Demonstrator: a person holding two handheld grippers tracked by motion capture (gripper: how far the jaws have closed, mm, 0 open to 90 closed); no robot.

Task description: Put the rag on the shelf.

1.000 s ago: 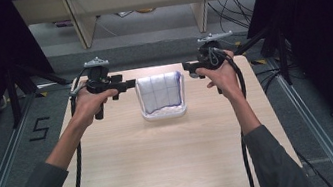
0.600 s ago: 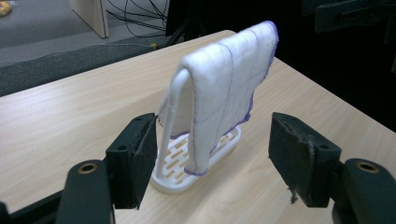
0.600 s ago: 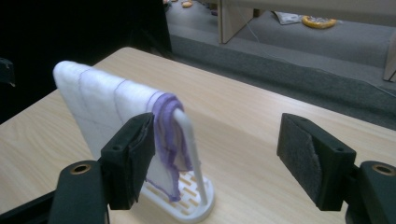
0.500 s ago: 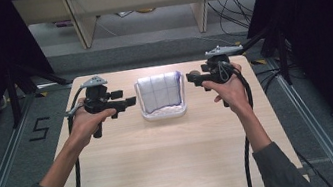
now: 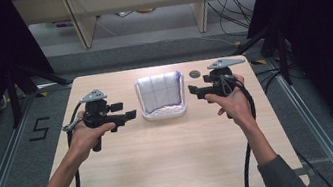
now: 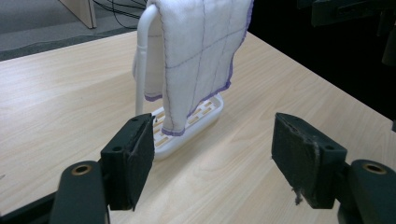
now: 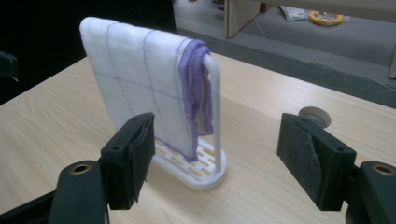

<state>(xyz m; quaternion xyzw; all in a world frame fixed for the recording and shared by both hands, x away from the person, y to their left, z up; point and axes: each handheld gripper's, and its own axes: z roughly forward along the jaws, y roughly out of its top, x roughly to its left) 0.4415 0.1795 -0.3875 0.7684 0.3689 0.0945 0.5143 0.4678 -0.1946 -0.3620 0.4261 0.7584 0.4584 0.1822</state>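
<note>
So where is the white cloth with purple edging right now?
In the high view the cloth hangs over a white rack at the table's far middle, between the left tongs and right tongs.

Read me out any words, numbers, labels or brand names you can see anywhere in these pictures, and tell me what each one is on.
"5": a black digit marked on the grey floor, left of the table.
No writing is readable on the cloth, its white rack, the left gripper or the right gripper.
</note>
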